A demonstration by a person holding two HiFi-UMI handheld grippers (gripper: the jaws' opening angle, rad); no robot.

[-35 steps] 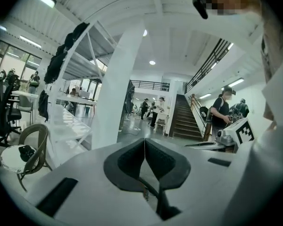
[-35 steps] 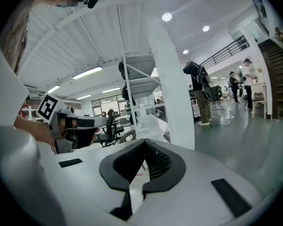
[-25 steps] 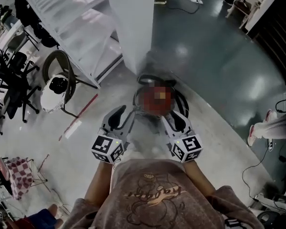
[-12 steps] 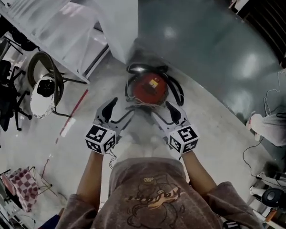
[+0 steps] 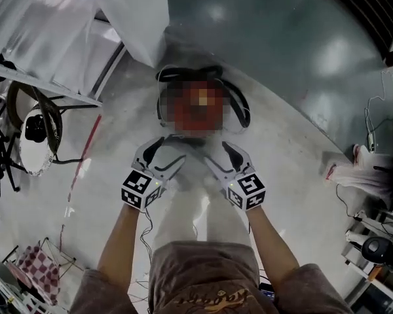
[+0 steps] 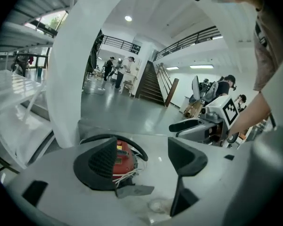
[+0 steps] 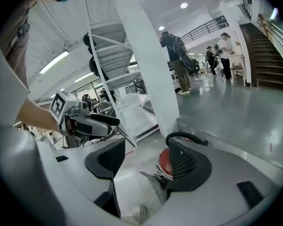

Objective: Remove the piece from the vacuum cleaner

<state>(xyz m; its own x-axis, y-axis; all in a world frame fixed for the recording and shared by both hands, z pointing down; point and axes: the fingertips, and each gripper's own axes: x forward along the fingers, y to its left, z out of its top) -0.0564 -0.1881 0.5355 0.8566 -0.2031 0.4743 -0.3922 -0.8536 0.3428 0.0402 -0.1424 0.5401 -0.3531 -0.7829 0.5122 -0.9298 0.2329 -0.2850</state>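
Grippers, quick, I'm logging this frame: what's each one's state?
Left gripper: open, jaws just opened, nothing between them.
Right gripper: open, jaws just opened, nothing between them.

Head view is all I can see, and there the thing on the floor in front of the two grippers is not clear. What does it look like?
Observer: The left gripper view shows a red vacuum cleaner with a black hose arching over it.
Operator: Thank you. Do the jaws hold any part of it?
Observer: No. The left gripper and the right gripper have just been opening. Their jaws stand apart and grip nothing. Between them shows only a flat grey piece at the cleaner's front, untouched.
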